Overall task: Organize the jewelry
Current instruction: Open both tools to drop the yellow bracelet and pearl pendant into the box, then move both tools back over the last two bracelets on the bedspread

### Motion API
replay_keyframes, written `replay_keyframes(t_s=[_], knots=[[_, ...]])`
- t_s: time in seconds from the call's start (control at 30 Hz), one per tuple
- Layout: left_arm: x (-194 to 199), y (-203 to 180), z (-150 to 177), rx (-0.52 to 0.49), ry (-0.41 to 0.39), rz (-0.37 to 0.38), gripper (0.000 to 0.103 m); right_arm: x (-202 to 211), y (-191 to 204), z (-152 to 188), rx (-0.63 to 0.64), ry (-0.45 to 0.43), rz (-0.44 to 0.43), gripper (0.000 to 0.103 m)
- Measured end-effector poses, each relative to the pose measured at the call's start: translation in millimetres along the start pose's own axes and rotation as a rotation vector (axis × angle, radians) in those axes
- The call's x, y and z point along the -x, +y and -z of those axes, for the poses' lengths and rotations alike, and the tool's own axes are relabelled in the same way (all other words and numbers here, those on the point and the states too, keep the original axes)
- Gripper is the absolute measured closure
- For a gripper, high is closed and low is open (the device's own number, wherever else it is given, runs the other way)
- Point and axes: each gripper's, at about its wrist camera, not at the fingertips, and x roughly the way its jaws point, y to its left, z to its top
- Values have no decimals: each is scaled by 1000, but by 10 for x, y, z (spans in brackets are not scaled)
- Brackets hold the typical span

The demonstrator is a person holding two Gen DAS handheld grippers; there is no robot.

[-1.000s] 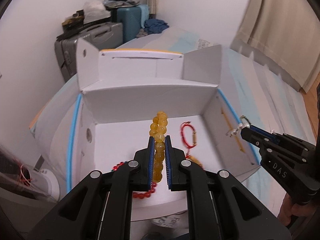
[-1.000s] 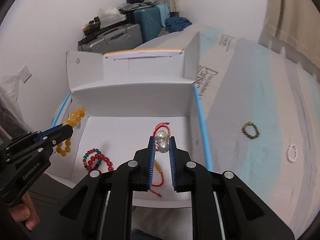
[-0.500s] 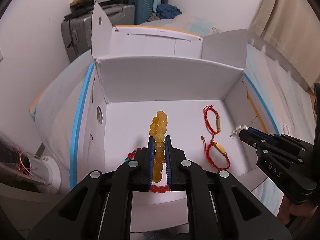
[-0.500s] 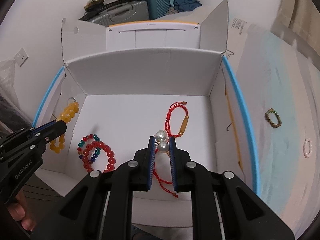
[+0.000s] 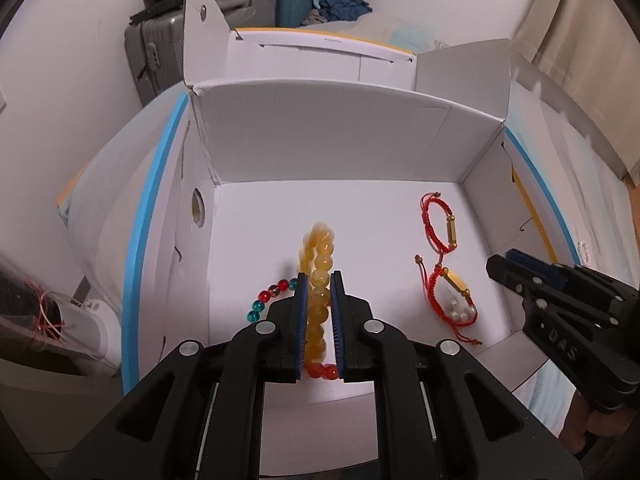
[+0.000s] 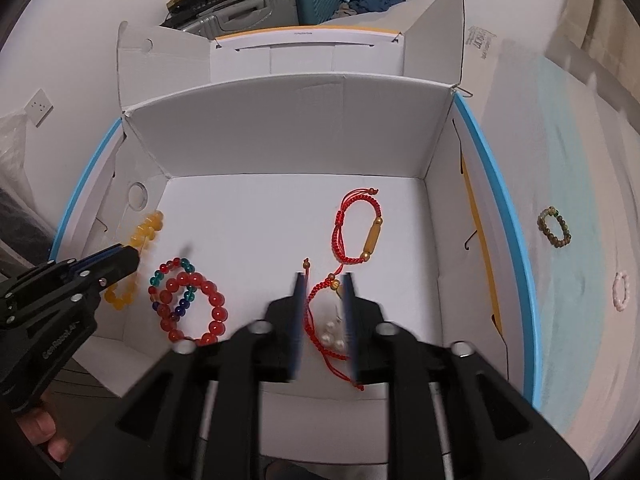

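Note:
An open white cardboard box (image 6: 288, 136) fills both views. My left gripper (image 5: 319, 280) is low inside its left part, and its pads still touch the yellow bead bracelet (image 5: 320, 248), which stands upright between them as the jaws begin opening. My right gripper (image 6: 324, 280) is opening, its jaws blurred. The small pearl piece (image 6: 334, 332) lies loose on the box floor below them, on a red cord bracelet (image 6: 316, 312). A second red cord bracelet (image 6: 360, 232) lies further in. A red bead bracelet (image 6: 200, 312) and a multicoloured one (image 6: 172, 276) lie at the left.
On the pale blue cover right of the box lie a green-brown bead bracelet (image 6: 555, 227) and a pale pink one (image 6: 621, 291). Box flaps stand up at the back. Suitcases (image 5: 208, 32) are stacked against the far wall. A hand (image 6: 44, 436) holds the left gripper.
Both grippers have come down into the box. The right gripper's jaws have parted and the pearls have dropped onto the box floor. The left still has the yellow bracelet.

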Motion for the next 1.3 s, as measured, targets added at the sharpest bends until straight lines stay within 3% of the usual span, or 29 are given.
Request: replay_keyframes(t_s=[0.07,0.13,0.2,0.43,0.57,0.73,0.83,1.3], knots=[[13,-5,-10,3,-3,-17,79,46,-8,3,-3,-17,-5,62],[50,-14,-13,4,-17,-34,57,90,-19,5,-4,-29,-14,55],[83,-25,-9,3,-26,-50,53,151,-43,10,-10,-43,-21,42],[235,-148,-25,-5,-64,-63,25,427,-232,18,-38,-110,-1,22],[286,-301,-25,-21,-68,-51,22,594,-368,46,-48,-137,20,15],[383,-521,-32,-42,-91,-28,8,784,-569,78,-66,-160,40,14],[429,-664,-37,-59,-99,-16,6,891,-688,107,-79,-178,56,9],[425,-1509,-50,-144,-110,66,6,1276,-1498,310,-164,-229,132,8]])
